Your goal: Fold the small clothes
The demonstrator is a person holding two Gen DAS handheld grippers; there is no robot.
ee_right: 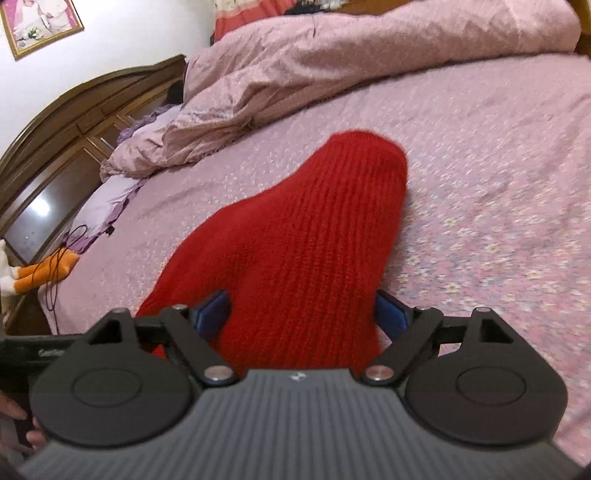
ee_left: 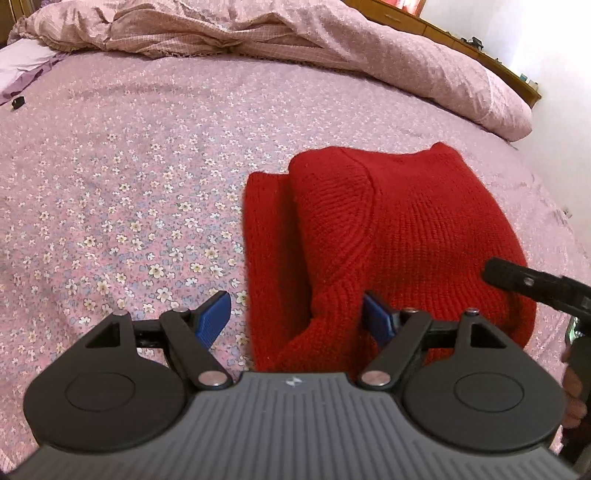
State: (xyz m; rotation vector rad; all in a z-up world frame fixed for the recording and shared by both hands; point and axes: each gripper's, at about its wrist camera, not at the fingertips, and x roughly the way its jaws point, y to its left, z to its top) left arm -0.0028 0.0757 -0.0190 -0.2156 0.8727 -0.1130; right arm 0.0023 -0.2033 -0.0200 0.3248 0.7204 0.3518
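Observation:
A red knitted sweater (ee_left: 388, 229) lies folded on the pink floral bed sheet (ee_left: 129, 184). My left gripper (ee_left: 295, 321) is open, its blue pads wide apart over the sweater's near left corner, and red knit bulges between them. My right gripper (ee_right: 301, 314) is open too, and the sweater (ee_right: 295, 236) fills the gap between its blue pads and stretches away from it. Neither pair of pads presses the knit. The tip of the right gripper (ee_left: 517, 280) shows at the right edge of the left wrist view, over the sweater's near right corner.
A rumpled pink duvet (ee_left: 258, 33) lies across the far side of the bed. A wooden headboard (ee_right: 55, 140) stands at the left in the right wrist view, with a lilac pillow (ee_right: 107, 203), an orange plush toy (ee_right: 48, 273) and a black cord beside it.

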